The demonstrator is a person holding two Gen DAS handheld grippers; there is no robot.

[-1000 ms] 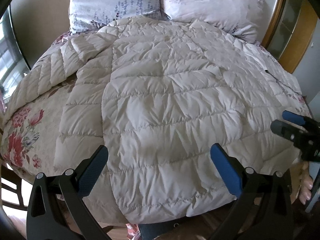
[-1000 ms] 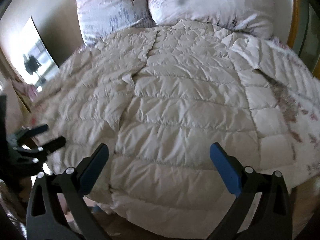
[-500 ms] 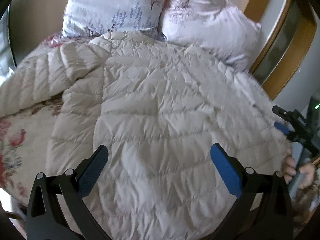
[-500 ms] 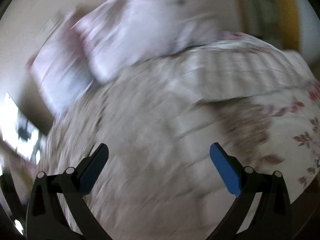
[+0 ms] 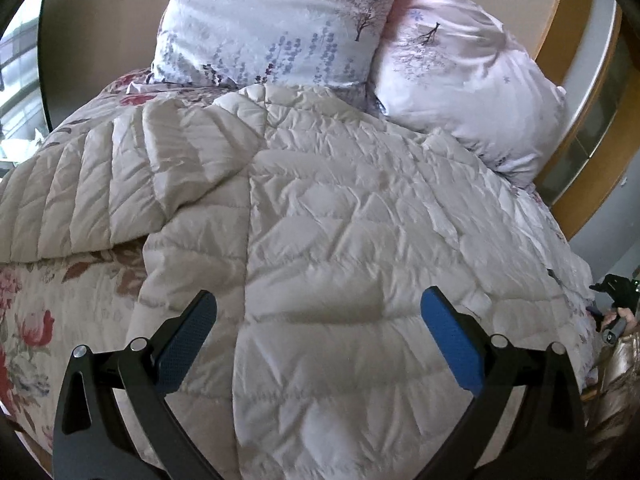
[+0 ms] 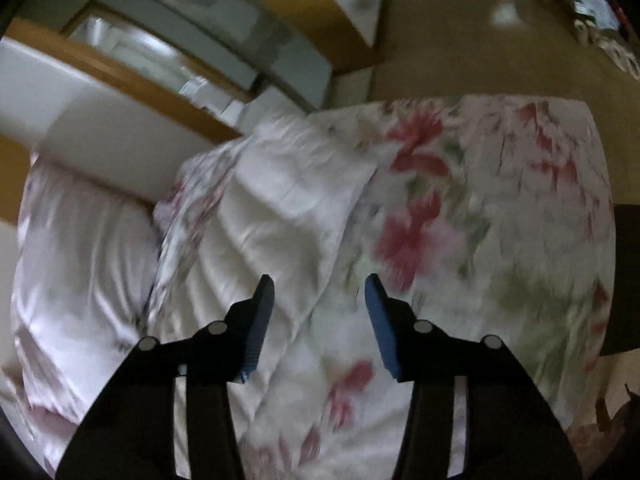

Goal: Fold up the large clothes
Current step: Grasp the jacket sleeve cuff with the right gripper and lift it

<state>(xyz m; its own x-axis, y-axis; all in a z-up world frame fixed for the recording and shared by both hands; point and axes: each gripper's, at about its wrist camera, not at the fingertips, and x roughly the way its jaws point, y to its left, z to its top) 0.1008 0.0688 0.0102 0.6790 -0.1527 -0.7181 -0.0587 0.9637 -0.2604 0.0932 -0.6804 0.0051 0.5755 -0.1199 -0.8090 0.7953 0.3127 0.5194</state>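
Note:
A large cream quilted down coat lies spread on the bed, one sleeve stretched to the left. My left gripper is open and empty above the coat's lower part. My right gripper is partly open and empty; it hovers over a white quilted part of the coat lying on the floral bedspread. That view is blurred. The right gripper also shows far right in the left wrist view.
Two floral pillows stand at the head of the bed. A wooden headboard and cabinet run along the right. A window is at the left. The bedspread shows left of the coat.
Both grippers moved forward over the bed. The right gripper swung far to the right side of the bed and its jaws narrowed. The left gripper stays open.

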